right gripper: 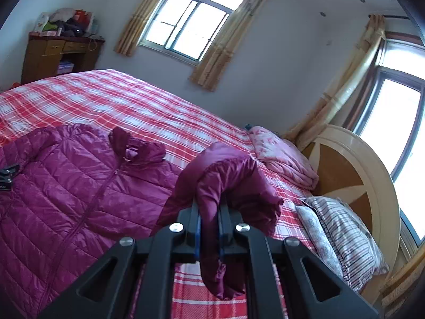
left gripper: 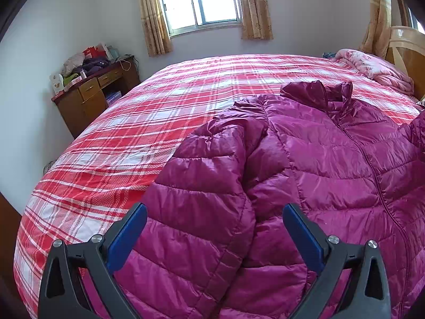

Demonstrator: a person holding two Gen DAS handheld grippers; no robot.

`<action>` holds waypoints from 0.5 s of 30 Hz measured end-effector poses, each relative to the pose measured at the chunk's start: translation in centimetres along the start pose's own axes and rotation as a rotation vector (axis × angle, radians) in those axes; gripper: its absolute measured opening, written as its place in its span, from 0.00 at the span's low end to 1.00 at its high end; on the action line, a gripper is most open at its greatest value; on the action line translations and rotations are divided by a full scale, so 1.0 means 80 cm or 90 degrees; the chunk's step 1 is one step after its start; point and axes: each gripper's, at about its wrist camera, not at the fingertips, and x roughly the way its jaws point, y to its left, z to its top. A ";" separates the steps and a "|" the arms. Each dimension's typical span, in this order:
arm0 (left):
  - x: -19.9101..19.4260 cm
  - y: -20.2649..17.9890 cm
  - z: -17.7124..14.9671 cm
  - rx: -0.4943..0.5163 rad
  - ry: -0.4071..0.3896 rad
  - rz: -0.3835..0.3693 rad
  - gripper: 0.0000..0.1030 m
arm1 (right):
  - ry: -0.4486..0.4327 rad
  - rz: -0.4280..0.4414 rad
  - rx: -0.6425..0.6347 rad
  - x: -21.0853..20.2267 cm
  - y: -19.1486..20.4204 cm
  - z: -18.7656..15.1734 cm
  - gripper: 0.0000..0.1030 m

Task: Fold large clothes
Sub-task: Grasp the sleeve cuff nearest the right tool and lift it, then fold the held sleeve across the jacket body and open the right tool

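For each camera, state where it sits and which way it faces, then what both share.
Left wrist: on the left gripper, looking down over the magenta jacket on the plaid bed; its open jaws show.
Right wrist: on the right gripper, facing the headboard; its jaws shut on the sleeve.
Shared: jacket, bed, middle window, desk.

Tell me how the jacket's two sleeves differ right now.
The left sleeve lies folded across the jacket front, flat on the bed; the right sleeve is raised off it. The open left gripper hovers over the left sleeve without touching; the right gripper is shut on the right sleeve's cuff. The left looks smooth, the right bunched. Both are magenta quilted fabric.
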 end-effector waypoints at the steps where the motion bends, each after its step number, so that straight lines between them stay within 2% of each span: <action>1: 0.002 0.003 0.001 -0.001 0.002 0.001 0.99 | -0.001 0.009 -0.014 0.004 0.015 0.003 0.11; 8: 0.009 0.015 0.001 -0.002 0.006 0.011 0.99 | 0.013 0.064 -0.065 0.042 0.099 0.005 0.11; 15: 0.019 0.024 -0.001 0.006 0.019 0.029 0.99 | 0.035 0.116 -0.094 0.076 0.172 -0.016 0.11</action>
